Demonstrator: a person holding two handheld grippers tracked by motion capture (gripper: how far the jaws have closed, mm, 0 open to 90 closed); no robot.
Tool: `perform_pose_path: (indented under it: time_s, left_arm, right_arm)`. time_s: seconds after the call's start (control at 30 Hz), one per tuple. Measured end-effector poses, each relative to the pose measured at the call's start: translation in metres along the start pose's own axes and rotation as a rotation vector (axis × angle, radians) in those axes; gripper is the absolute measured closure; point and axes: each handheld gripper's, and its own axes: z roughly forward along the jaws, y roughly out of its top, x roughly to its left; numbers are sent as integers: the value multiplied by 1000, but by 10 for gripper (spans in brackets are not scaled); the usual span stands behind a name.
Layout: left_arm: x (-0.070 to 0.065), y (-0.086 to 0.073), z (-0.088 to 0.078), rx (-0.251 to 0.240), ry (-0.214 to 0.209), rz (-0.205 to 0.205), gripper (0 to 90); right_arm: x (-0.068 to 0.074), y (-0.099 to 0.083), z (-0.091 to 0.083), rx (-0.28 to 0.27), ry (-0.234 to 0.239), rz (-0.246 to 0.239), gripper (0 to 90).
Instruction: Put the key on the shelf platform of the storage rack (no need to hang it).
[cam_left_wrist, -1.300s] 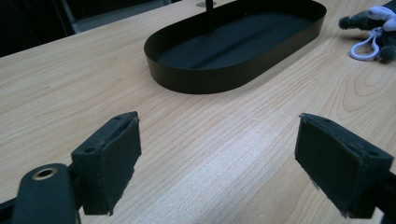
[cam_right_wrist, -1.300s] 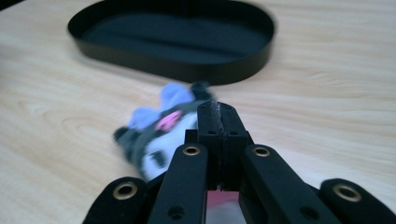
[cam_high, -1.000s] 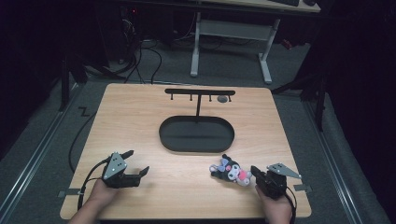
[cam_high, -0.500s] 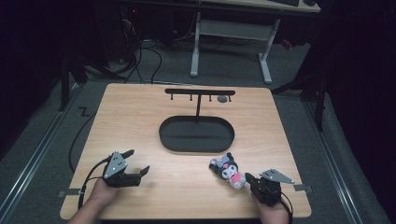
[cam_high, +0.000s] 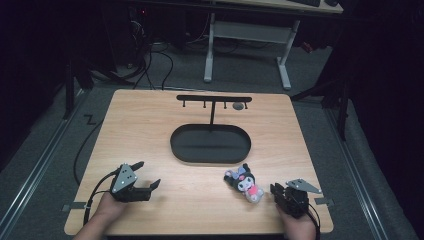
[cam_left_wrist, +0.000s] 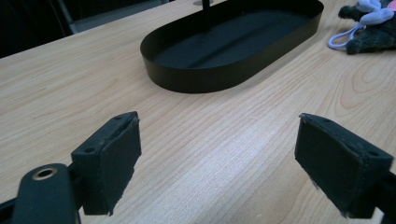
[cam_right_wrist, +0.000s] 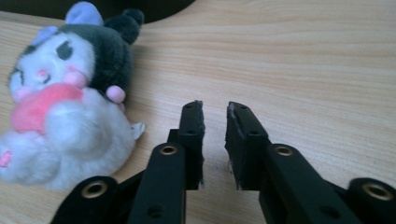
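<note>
Since the earlier frame the right tool (cam_high: 278, 192) has backed off the plush toy (cam_high: 244, 183) toward the near right desk corner; its jaws have just been opening, nothing between them. The plush toy has shifted slightly and now lies free on the desk (cam_high: 150, 125). Left tool (cam_high: 146, 176) unchanged.

High view: plush toy lies on the wood just in front of the black oval tray (cam_high: 210, 159), right of centre, a little apart from the tray rim. Right tool sits just right of the toy, not touching, held by a hand (cam_high: 296, 226) at the bottom edge. Left tool rests near the front left, well apart from the toy, jaws spread wide, empty. Black hook rack (cam_high: 214, 99) stands behind the tray.

Left gripper view: left tool (cam_left_wrist: 219, 158) wide open over bare wood, nothing between the pads. Black oval tray (cam_left_wrist: 196, 77) ahead, empty inside as far as seen. Plush toy (cam_left_wrist: 369, 28) at upper right, partly cut off, lilac loop beside it.

Right gripper view: right tool (cam_right_wrist: 215, 112) parted by a narrow gap, gripping nothing. Plush toy (cam_right_wrist: 65, 102) lies on its back to the left of the jaws, near but not touching, pink heart on its front.
</note>
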Motion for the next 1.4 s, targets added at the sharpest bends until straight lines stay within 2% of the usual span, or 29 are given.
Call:
perform_pose_path:
  time_s: [0.13, 0.2, 0.27, 0.3, 0.47, 0.5, 0.63, 0.7, 0.73, 0.8, 0.83, 0.9, 0.93, 0.97, 1.07, 1.33, 1.37, 1.4]
  left_arm:
    - [0, 0, 0, 3, 6, -1, 154]
    - [-1, -1, -1, 1, 6, 2, 154]
    - [-1, -1, -1, -1, 3, 6, 154]
    - [-1, -1, -1, -1, 2, 6, 154]
    - [-1, -1, -1, -5, -1, 5, 154]
    - [-1, -1, -1, -6, -2, 4, 154]
    - [-1, -1, -1, -9, -2, 3, 154]
    - [-1, -1, -1, -9, -2, 2, 154]
    - [-1, -1, -1, -9, -3, 2, 154]
    - [-1, -1, -1, -8, -2, 2, 154]
    - [-1, -1, -1, -7, -2, 2, 154]
    - [-1, -1, -1, -6, -2, 4, 154]
    - [-1, -1, -1, -4, -2, 6, 154]
    - [-1, -1, -1, -1, -2, 7, 154]
    - [-1, -1, -1, -3, 1, 11, 154]
    - [-1, -1, -1, -3, 0, 10, 154]
    - [-1, -1, -1, -2, -1, 10, 154]
    - [-1, -1, -1, -2, -2, 8, 154]
  right_arm:
    - [-1, 2, -3, 25, 1, 14, 684]
    - [-2, 4, -3, 67, 5, 29, 626]
    - [-4, 4, -3, 77, 0, 28, 619]
    - [-7, 4, -3, 106, -1, 43, 612]
    - [-20, 8, -10, 176, -14, 84, 577]
    - [-23, 11, -13, 202, -27, 80, 562]
    - [-24, 20, -16, 240, -43, 74, 527]
    - [-22, 24, -16, 265, -44, 55, 520]
    - [-18, 30, -15, 290, -42, 27, 509]
    - [-16, 32, -15, 299, -41, 17, 505]
    - [-9, 38, -14, 325, -40, -24, 500]
    - [-7, 40, -13, 335, -42, -43, 499]
    - [1, 46, -12, 365, -56, -105, 492]
    - [2, 48, -12, 374, -56, -124, 488]
    - [9, 54, -12, 400, -57, -157, 474]
    - [20, 68, -12, 463, -46, -178, 460]
    - [22, 70, -12, 480, -50, -193, 459]
    - [26, 74, -13, 494, -55, -235, 463]
